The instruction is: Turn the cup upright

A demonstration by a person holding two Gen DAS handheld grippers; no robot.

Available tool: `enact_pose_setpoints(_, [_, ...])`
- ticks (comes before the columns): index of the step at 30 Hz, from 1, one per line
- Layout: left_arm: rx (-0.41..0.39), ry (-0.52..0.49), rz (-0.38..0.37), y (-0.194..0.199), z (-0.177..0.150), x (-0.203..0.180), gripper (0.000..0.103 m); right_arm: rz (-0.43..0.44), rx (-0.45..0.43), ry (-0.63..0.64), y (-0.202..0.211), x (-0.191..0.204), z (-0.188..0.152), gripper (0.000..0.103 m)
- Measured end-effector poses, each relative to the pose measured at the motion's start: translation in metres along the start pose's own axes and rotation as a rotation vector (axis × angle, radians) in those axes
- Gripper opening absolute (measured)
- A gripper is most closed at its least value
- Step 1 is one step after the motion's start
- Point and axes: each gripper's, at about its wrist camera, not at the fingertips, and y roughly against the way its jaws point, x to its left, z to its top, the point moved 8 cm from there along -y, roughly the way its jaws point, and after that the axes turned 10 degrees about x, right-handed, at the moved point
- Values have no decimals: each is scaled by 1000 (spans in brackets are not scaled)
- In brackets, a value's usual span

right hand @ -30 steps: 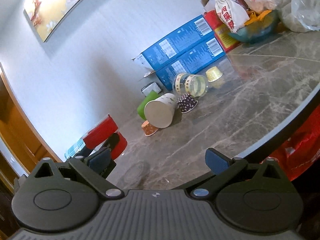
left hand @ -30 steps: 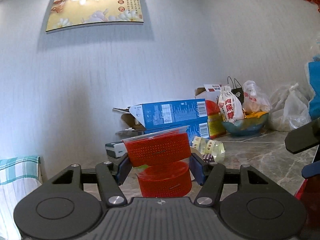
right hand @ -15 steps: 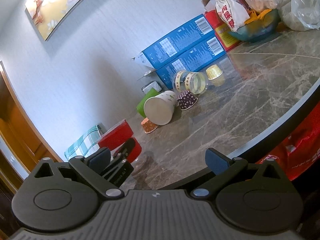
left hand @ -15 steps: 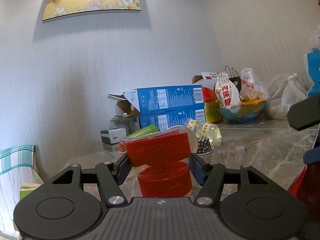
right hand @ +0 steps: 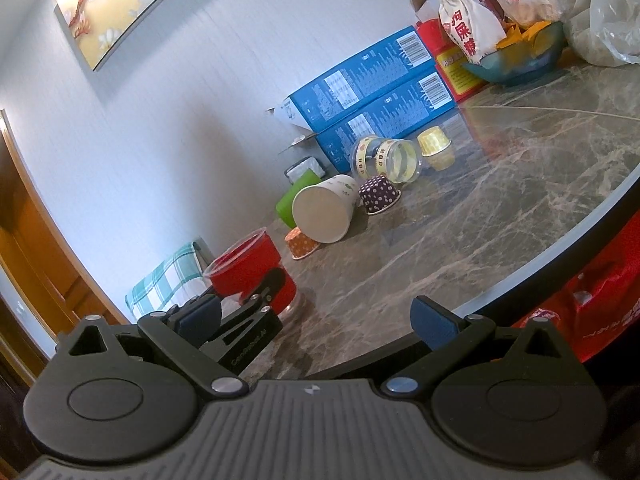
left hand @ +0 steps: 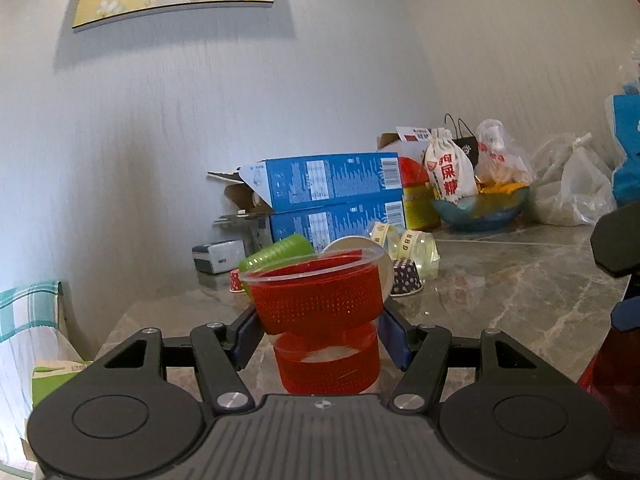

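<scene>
Marble worktop point(right hand: 500, 208) carries toppled cups mid-surface. Left tool point(left hand: 320, 330) grips the red cup point(left hand: 318, 300), rim up. Right tool point(right hand: 316, 316) stands wide apart, holding nothing.

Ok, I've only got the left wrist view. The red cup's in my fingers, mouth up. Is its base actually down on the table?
Observer: In the right wrist view the red cup looks seated on the marble table, close to its edge.
Operator: Is the right gripper holding anything?
Observer: No, the right gripper is open and empty.
Operator: Any cup hidden from me?
Observer: Yes, a small yellow cup beside the clear cup.
</scene>
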Motion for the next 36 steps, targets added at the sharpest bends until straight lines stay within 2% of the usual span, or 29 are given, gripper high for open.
enact_pose_setpoints(5, [25,-1,-18,-1,-3,0,71,1,3,0,0,1,0,102])
enact_pose_setpoints(9, [17,-10,-43,5,-5,-1,98,2,5,8,0,5,-2,102])
enact_pose_setpoints(14, [68,-63,-82,14,-13,-5,99,-6,7,11,0,7,-3,102])
enact_pose_setpoints(18, [129,-16,-116,41,-21,11,99,-30,-5,42,6,15,0,102])
enact_pose_setpoints(21, [198,65,-95,62,-17,40,101,-118,-24,105,11,29,2,102])
enact_pose_setpoints(25, [332,190,-164,72,0,82,103,-267,-91,252,23,59,9,102])
enact_pose_setpoints(27, [386,190,-172,76,14,94,103,-338,-101,324,26,76,14,102])
enact_pose_setpoints(30, [406,114,-154,87,37,95,103,-328,-58,339,27,94,24,102])
enact_pose_setpoints(32, [395,113,-155,94,49,95,103,-299,11,328,24,100,28,102])
enact_pose_setpoints(34, [409,113,-190,94,56,91,103,-309,99,309,17,100,31,102])
enact_pose_setpoints(36, [411,130,-210,92,58,88,103,-331,130,285,13,95,31,102])
